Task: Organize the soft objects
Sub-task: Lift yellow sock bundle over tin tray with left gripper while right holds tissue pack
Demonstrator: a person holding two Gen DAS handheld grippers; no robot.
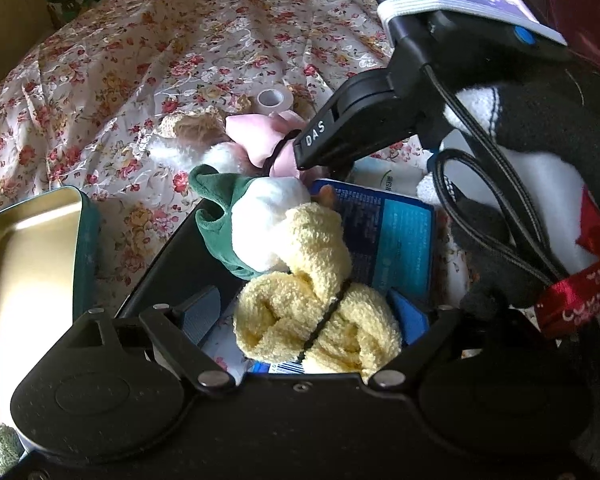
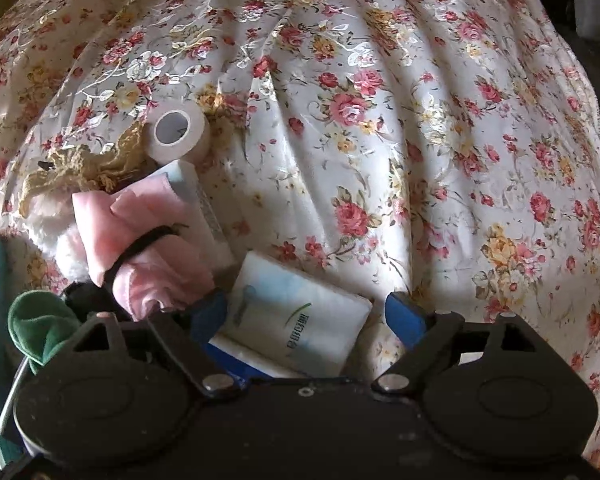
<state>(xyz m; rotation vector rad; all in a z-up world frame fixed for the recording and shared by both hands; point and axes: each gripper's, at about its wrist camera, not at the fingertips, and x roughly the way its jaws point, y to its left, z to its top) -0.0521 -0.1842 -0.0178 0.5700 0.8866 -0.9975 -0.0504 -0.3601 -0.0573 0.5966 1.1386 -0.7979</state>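
Between the blue fingers of the left tongs [image 1: 306, 312], a yellow towel roll [image 1: 320, 316] is sitting; the fingers are standing apart at its sides, and contact cannot be confirmed. The right tongs [image 2: 306, 312], also apart, are straddling a white tissue pack [image 2: 296, 316]. Judgement: centre the roll before closing, avoiding its black band. Left of the roll, a metal tin [image 1: 28, 280] is lying open. Beyond the roll, a pink cloth bundle [image 2: 140, 232] and tape roll [image 2: 178, 134] are resting on the floral cloth [image 2: 380, 120] covering the table.
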